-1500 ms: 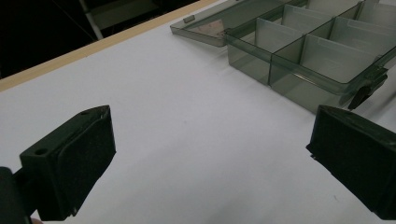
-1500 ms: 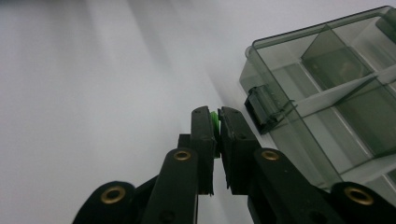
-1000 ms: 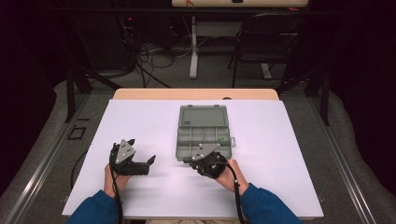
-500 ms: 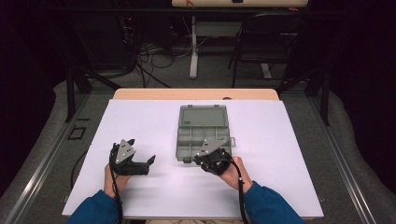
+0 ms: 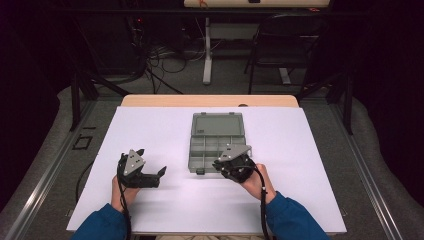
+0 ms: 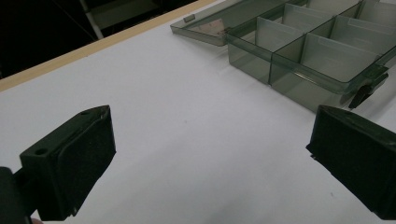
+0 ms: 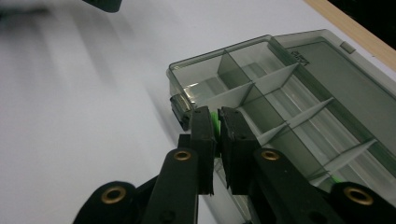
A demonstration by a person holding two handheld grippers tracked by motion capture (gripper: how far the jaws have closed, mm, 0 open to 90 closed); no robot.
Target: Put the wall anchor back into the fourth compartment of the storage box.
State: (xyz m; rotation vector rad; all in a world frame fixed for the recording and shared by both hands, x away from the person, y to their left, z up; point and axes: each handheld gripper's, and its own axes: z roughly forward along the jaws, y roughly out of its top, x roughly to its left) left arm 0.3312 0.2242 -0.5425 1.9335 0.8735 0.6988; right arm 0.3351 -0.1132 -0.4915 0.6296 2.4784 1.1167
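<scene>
A clear grey compartment box (image 5: 215, 145) lies open in the middle of the white table, its lid (image 5: 218, 124) folded back on the far side. My right gripper (image 5: 218, 165) hovers at the box's near right corner. In the right gripper view its jaws (image 7: 217, 116) are shut on a small green piece (image 7: 215, 122), just above the box's front compartments (image 7: 243, 79). My left gripper (image 5: 150, 162) rests on the table left of the box. Its jaws (image 6: 210, 135) stand wide open with nothing between them, and the box (image 6: 317, 51) lies ahead to its right.
The table top (image 5: 150, 130) is a white sheet with a wooden edge (image 5: 210, 100) at the far end. A dark latch (image 7: 180, 109) sticks out from the box's front wall. Beyond the table are cables, a desk leg and a chair (image 5: 280, 45).
My right gripper has risen a little and shifted toward the box's near right corner, still shut on the green piece. The left gripper has not moved.
</scene>
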